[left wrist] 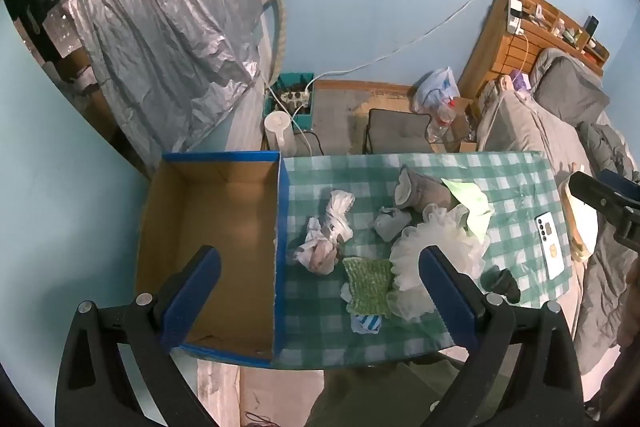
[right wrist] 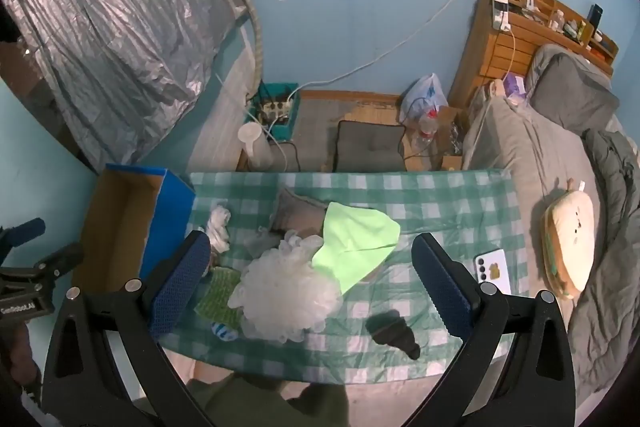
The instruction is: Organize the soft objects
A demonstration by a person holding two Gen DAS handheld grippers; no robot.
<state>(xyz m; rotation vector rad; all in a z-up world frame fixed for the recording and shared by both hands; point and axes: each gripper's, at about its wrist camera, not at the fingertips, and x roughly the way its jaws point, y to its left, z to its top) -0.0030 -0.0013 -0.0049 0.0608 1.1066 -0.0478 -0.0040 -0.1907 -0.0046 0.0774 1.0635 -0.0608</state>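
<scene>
A table with a green checked cloth (left wrist: 508, 171) (right wrist: 440, 195) carries soft things: a white mesh bath pouf (left wrist: 436, 247) (right wrist: 280, 291), a light green cloth (left wrist: 472, 207) (right wrist: 356, 247), a green knitted pad (left wrist: 368, 285) (right wrist: 218, 297), crumpled white bags (left wrist: 328, 235) (right wrist: 219, 227), a grey sock-like piece (left wrist: 420, 191) (right wrist: 296, 215) and a dark small item (left wrist: 502, 283) (right wrist: 394, 333). An open cardboard box (left wrist: 208, 211) (right wrist: 120, 227) with blue edges stands at the table's left. My left gripper (left wrist: 320, 303) is open and empty above the box's right wall. My right gripper (right wrist: 312, 291) is open and empty above the pouf.
A white phone (left wrist: 550, 245) (right wrist: 494, 271) lies on the cloth at the right. A bed with a grey quilt and a plush toy (right wrist: 568, 247) is to the right. Behind the table are a cushion (right wrist: 372, 147), bottles, a power strip crate and a silver curtain.
</scene>
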